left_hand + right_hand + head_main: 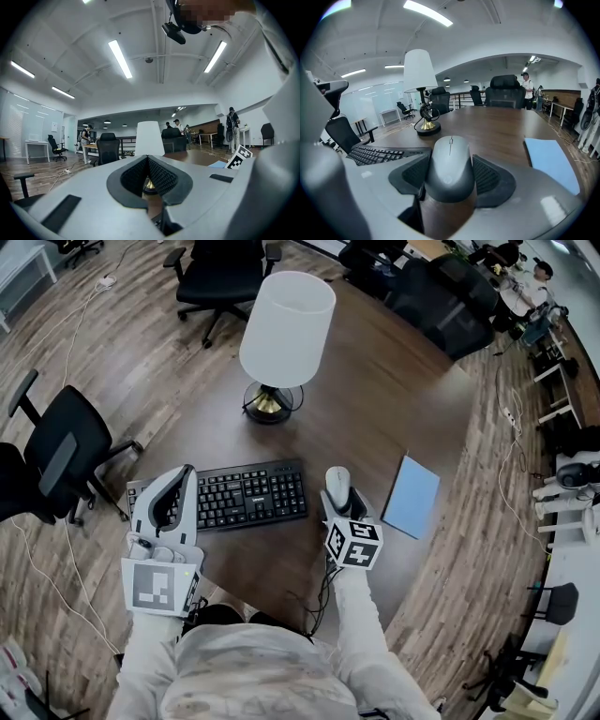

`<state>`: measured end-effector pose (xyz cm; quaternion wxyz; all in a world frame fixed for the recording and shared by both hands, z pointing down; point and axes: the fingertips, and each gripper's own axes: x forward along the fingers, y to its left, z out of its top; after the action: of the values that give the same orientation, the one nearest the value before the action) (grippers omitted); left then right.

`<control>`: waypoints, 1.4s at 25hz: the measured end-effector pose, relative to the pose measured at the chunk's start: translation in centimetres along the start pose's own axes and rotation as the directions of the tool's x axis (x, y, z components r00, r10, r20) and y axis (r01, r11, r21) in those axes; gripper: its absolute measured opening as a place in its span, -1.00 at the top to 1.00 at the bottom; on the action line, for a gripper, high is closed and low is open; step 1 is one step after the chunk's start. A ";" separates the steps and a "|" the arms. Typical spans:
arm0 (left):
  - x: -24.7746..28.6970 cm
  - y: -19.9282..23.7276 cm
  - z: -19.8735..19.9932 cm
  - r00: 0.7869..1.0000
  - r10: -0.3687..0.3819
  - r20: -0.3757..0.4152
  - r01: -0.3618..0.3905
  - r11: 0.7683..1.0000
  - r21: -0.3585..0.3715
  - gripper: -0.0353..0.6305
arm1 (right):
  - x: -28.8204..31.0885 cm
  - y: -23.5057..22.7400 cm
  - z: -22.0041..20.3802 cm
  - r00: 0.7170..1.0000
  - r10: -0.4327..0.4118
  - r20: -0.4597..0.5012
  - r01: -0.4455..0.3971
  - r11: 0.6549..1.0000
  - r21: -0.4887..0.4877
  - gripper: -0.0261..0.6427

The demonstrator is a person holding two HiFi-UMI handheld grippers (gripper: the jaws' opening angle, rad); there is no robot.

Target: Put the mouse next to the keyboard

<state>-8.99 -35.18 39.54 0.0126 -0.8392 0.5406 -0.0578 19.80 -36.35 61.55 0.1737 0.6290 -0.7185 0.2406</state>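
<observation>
A grey mouse (337,479) (450,164) sits just right of the black keyboard (246,495) (375,154) on the brown table (375,390). My right gripper (338,495) (451,182) is shut on the mouse, with a ribbed pad against each of its sides. Whether the mouse rests on the table or hangs just above it I cannot tell. My left gripper (186,476) (148,161) hovers over the keyboard's left end. Its pads meet at the tip with nothing between them.
A white-shaded lamp (281,334) (419,93) stands behind the keyboard. A blue notebook (412,495) (551,161) lies right of the mouse. Black office chairs (56,460) (220,277) ring the table, and people stand far off in the room.
</observation>
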 end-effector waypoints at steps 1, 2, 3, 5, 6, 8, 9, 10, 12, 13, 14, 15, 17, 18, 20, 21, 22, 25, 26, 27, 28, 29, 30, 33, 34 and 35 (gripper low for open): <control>0.1 0.0 -0.1 1.000 0.000 -0.002 0.000 1.000 0.000 0.88 | 0.3 -0.1 -0.2 1.000 -0.001 -0.008 0.001 1.000 0.000 0.01; 0.2 0.1 -0.2 1.000 0.001 -0.004 -0.001 1.000 -0.001 0.88 | 0.5 -0.2 -0.4 1.000 -0.002 -0.015 0.002 1.000 0.000 0.00; 0.3 0.2 -0.3 1.000 0.003 -0.006 -0.003 1.000 -0.002 0.88 | 0.8 -0.3 -0.6 1.000 -0.004 -0.023 0.004 1.000 0.001 0.01; 0.5 0.3 -0.5 1.000 0.005 -0.009 -0.005 1.000 -0.004 0.88 | 1.4 -0.4 -1.0 0.999 -0.006 -0.040 0.006 1.000 0.000 0.01; 0.6 0.4 -0.6 1.000 0.006 -0.011 -0.006 1.000 -0.004 0.88 | 1.6 -0.5 -1.2 0.999 -0.008 -0.049 0.008 1.000 -0.002 0.00; 0.8 0.5 -0.7 1.000 0.007 -0.014 -0.007 1.000 -0.005 0.88 | 2.0 -0.6 -1.6 0.998 -0.012 -0.066 0.012 1.000 -0.008 0.01; 0.9 0.6 -0.8 1.000 0.008 -0.016 -0.008 1.000 -0.006 0.88 | 2.2 -0.7 -1.8 0.997 -0.014 -0.074 0.013 1.000 -0.010 0.01; 0.9 0.6 -0.9 1.000 0.009 -0.018 -0.009 1.000 -0.006 0.88 | 2.4 -0.7 -2.1 0.996 -0.016 -0.083 0.015 1.000 -0.012 0.01; 1.1 0.8 -1.1 1.000 0.012 -0.023 -0.012 1.000 -0.007 0.88 | 2.8 -0.8 -2.5 0.995 -0.019 -0.100 0.017 1.000 -0.014 0.00; 1.2 0.9 -1.1 1.000 0.014 -0.025 -0.014 1.000 -0.008 0.88 | 3.0 -0.9 -2.7 0.994 -0.020 -0.107 0.018 1.000 -0.015 0.01; 1.2 1.0 -1.2 1.000 0.016 -0.026 -0.016 1.000 -0.008 0.88 | 3.2 -0.9 -2.8 0.993 -0.021 -0.114 0.019 1.000 -0.017 0.01; 1.3 1.1 -1.3 0.999 0.018 -0.027 -0.018 1.000 -0.009 0.88 | 3.3 -0.9 -2.9 0.992 -0.022 -0.121 0.019 1.000 -0.019 0.00; 1.4 1.3 -1.3 0.999 0.020 -0.029 -0.020 1.000 -0.011 0.88 | 3.6 -0.8 -3.1 0.991 -0.023 -0.134 0.020 1.000 -0.022 0.00; 1.5 1.3 -1.4 0.999 0.020 -0.030 -0.021 1.000 -0.011 0.88 | 3.7 -0.8 -3.2 0.990 -0.024 -0.140 0.020 0.999 -0.024 0.00; 1.6 1.4 -1.5 0.999 0.022 -0.032 -0.023 1.000 -0.013 0.88 | 3.9 -0.7 -3.3 0.988 -0.025 -0.150 0.021 0.999 -0.030 0.00; 1.6 1.5 -1.5 0.999 0.024 -0.034 -0.024 1.000 -0.014 0.88 | 4.1 -0.7 -3.3 0.988 -0.026 -0.155 0.021 0.999 -0.033 0.00; 1.7 1.6 -1.6 0.999 0.026 -0.034 -0.026 1.000 -0.015 0.88 | 4.2 -0.7 -3.4 0.987 -0.026 -0.160 0.021 0.999 -0.036 0.00; 1.8 1.7 -1.6 0.999 0.030 -0.034 -0.030 0.999 -0.018 0.88 | 4.5 -0.6 -3.7 0.983 -0.027 -0.180 0.020 0.999 -0.043 0.00; 1.8 1.8 -1.7 0.999 0.030 -0.034 -0.031 0.999 -0.018 0.88 | 4.6 -0.6 -3.8 0.982 -0.029 -0.186 0.021 0.999 -0.046 0.00; 1.8 1.9 -1.7 0.999 0.031 -0.035 -0.032 0.999 -0.019 0.88 | 4.7 -0.6 -4.0 0.981 -0.032 -0.193 0.023 0.999 -0.049 0.00; 1.8 1.9 -1.7 0.999 0.032 -0.035 -0.033 0.999 -0.019 0.88 | 4.8 -0.5 -4.1 0.979 -0.035 -0.199 0.025 0.998 -0.052 0.00; 1.8 2.0 -1.8 0.999 0.033 -0.036 -0.034 0.999 -0.020 0.88 | 4.8 -0.5 -4.2 0.978 -0.038 -0.206 0.027 0.998 -0.054 0.00; 1.8 2.0 -1.9 0.999 0.034 -0.037 -0.035 0.999 -0.021 0.88 | 4.9 -0.5 -4.4 0.976 -0.040 -0.213 0.029 0.998 -0.055 0.00; 1.7 2.1 -2.0 0.999 0.036 -0.037 -0.036 0.999 -0.022 0.88 | 5.0 -0.6 -4.9 0.972 -0.043 -0.232 0.033 0.998 -0.046 0.00; 1.7 2.1 -2.1 0.999 0.036 -0.038 -0.037 0.999 -0.022 0.88 | 5.1 -0.6 -4.9 0.971 -0.042 -0.235 0.033 0.999 -0.042 0.00; 1.7 2.1 -2.1 0.999 0.037 -0.038 -0.038 0.999 -0.023 0.88 | 5.1 -0.6 -5.0 0.971 -0.042 -0.236 0.034 0.999 -0.039 0.00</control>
<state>-10.45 -37.53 41.57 -0.0066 -0.8278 0.5570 -0.0671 19.34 -37.77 68.52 0.2736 0.6063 -0.6847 0.2980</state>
